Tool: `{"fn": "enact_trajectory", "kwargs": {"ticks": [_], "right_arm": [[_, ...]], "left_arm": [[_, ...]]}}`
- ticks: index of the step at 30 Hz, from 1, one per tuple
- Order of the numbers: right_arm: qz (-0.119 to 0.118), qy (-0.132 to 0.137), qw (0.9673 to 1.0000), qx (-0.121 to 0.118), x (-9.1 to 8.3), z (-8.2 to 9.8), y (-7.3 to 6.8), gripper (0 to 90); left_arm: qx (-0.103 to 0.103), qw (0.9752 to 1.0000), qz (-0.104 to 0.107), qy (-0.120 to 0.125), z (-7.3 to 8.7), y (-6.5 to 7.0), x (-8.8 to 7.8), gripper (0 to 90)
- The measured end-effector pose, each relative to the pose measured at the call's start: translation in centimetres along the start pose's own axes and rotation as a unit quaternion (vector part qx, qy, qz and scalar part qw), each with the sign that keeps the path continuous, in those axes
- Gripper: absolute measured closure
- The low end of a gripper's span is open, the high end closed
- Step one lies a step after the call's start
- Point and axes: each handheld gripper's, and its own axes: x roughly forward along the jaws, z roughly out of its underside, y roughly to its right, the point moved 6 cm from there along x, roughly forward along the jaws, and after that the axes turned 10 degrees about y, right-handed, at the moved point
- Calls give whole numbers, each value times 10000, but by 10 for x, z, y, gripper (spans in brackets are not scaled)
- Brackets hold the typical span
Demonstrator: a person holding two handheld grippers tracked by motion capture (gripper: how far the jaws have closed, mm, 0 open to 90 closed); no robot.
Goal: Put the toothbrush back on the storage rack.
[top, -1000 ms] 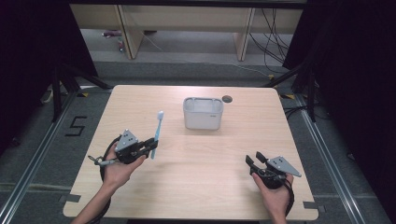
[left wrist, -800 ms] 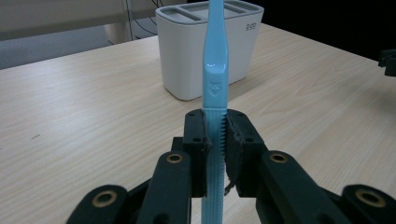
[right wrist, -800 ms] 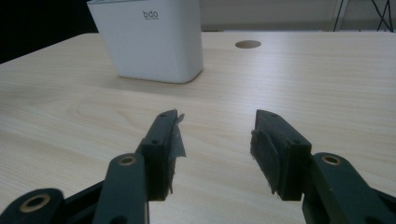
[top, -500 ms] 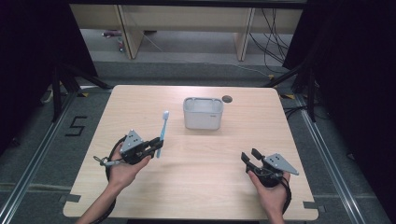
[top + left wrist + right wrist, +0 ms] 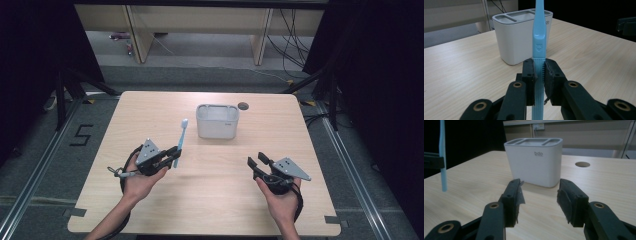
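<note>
Left gripper [image 5: 172, 156] clamped on slim light-blue plastic toothbrush [image 5: 179, 142], near white rectangular plastic holder [image 5: 217, 121]. Right gripper [image 5: 261, 163] parted, jaws just closing, nothing between.

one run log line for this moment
left tongs: shut on toothbrush | right tongs: open, empty, just been closing | holder: mid-table, untouched

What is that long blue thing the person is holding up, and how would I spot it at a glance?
Start at the wooden table and find the white holder standing near its far edge. To the holder's left, the left gripper is shut on a toothbrush. It is slim and pale blue, the one coloured thing among the black grippers and the white box.
</note>
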Motion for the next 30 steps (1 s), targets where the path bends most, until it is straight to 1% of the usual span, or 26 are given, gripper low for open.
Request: {"fn": "enact_trajectory", "kwargs": {"ticks": [1, 2, 3, 4, 6, 8, 9, 10, 11, 12, 13, 14, 15, 16, 17, 18, 19, 20, 21, 22, 23, 24, 25, 27, 29, 30], "right_arm": [[23, -14, 10000, 41, 1, -1, -3, 542], [-40, -61, 10000, 61, 2, -2, -5, 542], [-59, 13, 10000, 44, 5, -3, -7, 543], [-79, -35, 10000, 20, 6, -4, -9, 543], [-167, 4, 9998, -56, 10, -6, -11, 545], [-196, -8, 9998, 70, 13, -7, -17, 545], [-279, 70, 9996, 38, 15, -8, -19, 546], [-277, 26, 9995, 133, 16, -8, -21, 546], [-246, 43, 9996, 165, 17, -9, -24, 548], [-321, 73, 9994, 47, 19, -11, -24, 549], [-317, 63, 9995, 56, 20, -11, -25, 551], [-335, -19, 9994, 105, 21, -12, -28, 553], [-351, 56, 9993, 128, 22, -13, -29, 554], [-458, 61, 9989, 94, 24, -14, -31, 556], [-439, 58, 9990, 80, 25, -14, -32, 557], [-447, 35, 9988, 175, 25, -15, -34, 558], [-489, 65, 9988, 73, 27, -16, -35, 560], [-475, 99, 9988, 79, 28, -17, -36, 563], [-548, 84, 9983, 176, 29, -17, -39, 566], [-580, 89, 9982, 156, 31, -18, -41, 569], [-571, 131, 9983, 65, 32, -19, -41, 573], [-623, 141, 9977, 219, 33, -20, -45, 576], [-650, 114, 9977, 150, 35, -20, -45, 580], [-736, 160, 9968, 284, 36, -23, -51, 589], [-731, 185, 9968, 281, 38, -25, -54, 596], [-780, 205, 9966, 182, 39, -26, -55, 600]], "left_arm": [[-5, 10000, 17, 5, 0, 2, 1, 786], [6, 10000, 35, 16, 0, 3, 3, 787], [14, 10000, 36, 0, 0, 4, 4, 786], [13, 10000, 36, -9, 1, 5, 5, 786], [37, 10000, 51, 9, 2, 7, 8, 787], [65, 10000, 49, 3, 2, 8, 9, 787], [50, 10000, 67, 26, 2, 9, 10, 787], [59, 10000, 67, 21, 2, 10, 11, 787], [65, 10000, 65, 16, 3, 10, 11, 787], [65, 10000, 73, 17, 3, 11, 12, 786], [61, 9999, 110, 86, 3, 12, 14, 786], [74, 9999, 72, 38, 3, 12, 13, 787], [65, 9999, 77, 45, 3, 13, 14, 786], [70, 9999, 85, 47, 3, 14, 14, 787], [57, 9999, 111, 106, 4, 15, 16, 787], [67, 9999, 99, 64, 4, 16, 16, 787], [71, 9999, 108, 68, 4, 17, 16, 787], [74, 9999, 128, 75, 5, 19, 17, 787], [74, 9999, 128, 75, 5, 19, 17, 786], [94, 9998, 153, 68, 5, 21, 18, 786], [88, 9998, 171, 70, 6, 23, 19, 787], [87, 9997, 204, 103, 6, 24, 20, 786], [120, 9997, 198, 46, 7, 25, 20, 787], [121, 9996, 247, 60, 7, 29, 22, 787], [139, 9995, 271, 26, 8, 31, 23, 786], [139, 9995, 292, 52, 8, 33, 24, 786]]}}
